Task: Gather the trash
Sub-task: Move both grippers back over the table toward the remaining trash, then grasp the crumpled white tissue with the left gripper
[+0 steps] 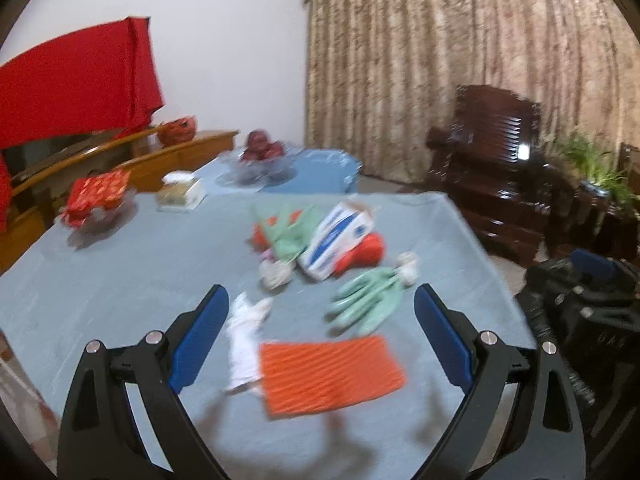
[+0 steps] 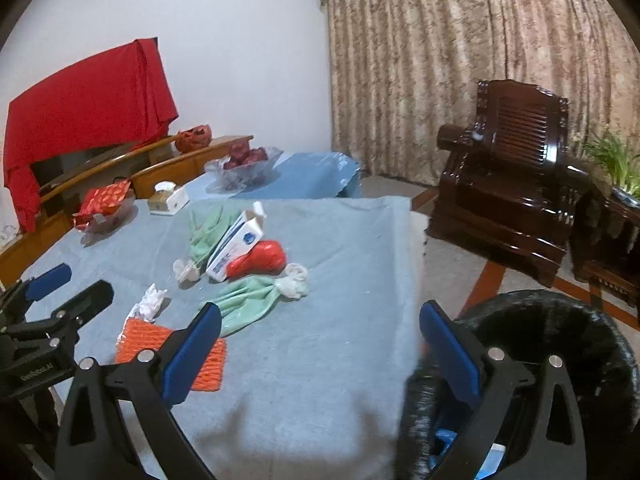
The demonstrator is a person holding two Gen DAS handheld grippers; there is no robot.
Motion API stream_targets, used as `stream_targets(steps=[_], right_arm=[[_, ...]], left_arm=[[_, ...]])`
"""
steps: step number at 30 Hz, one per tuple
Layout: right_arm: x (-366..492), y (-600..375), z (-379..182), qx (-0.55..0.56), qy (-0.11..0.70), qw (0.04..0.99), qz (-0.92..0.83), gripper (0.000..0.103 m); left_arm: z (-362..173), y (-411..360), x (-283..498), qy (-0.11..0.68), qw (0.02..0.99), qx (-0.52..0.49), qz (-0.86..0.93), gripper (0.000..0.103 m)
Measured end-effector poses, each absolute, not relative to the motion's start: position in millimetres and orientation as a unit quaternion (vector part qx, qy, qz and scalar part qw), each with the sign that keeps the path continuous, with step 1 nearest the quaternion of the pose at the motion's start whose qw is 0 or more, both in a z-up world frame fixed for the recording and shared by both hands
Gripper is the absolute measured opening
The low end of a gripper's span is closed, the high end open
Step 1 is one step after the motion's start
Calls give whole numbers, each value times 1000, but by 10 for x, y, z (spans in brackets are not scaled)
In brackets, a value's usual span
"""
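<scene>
On the blue-grey table (image 2: 340,360), left to right: one crumpled white paper (image 2: 151,303), one orange mat (image 2: 144,338), one carton (image 2: 236,246), two green gloves (image 2: 250,300) — black trash bin (image 2: 580,344) at far right. Left gripper (image 1: 320,320) gapes empty above the mat; right gripper (image 2: 320,340) gapes empty too — over the table's right edge.

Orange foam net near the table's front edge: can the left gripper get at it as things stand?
Probably yes. The left gripper is open, the orange foam net lies just below it, and only the crumpled white paper touches its left edge.
</scene>
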State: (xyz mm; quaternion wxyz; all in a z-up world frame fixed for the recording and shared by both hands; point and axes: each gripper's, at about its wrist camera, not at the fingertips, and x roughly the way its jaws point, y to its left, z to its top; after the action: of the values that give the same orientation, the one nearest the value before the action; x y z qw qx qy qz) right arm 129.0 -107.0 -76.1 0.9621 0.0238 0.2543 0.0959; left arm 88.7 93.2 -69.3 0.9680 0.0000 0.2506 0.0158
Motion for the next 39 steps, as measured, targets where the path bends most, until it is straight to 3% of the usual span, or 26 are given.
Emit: stream_targets(steps=[13,25,28,32,39], right_arm=[[1684,-656,-1117,1,285,952,114,91],[1929,-548,-1249,-2,297,949,111,89],[2007,-533,-1281,-3,303,947,111,88],[2113,-476,-1316,-6,308,945,112,88],[2289,-364,-1398,-2,324,939,115,86]], left_arm=[[-1129,1583,1245,303,949,-24,79,90],[-1422,1721,1708,361,929,-35,75,76],[-1501,1731,1804,383,920,-39,66,59],[-1586,1703,1881,404,913,-39,48,25],[-1487,1720,1893,377,924,-47,48,13]])
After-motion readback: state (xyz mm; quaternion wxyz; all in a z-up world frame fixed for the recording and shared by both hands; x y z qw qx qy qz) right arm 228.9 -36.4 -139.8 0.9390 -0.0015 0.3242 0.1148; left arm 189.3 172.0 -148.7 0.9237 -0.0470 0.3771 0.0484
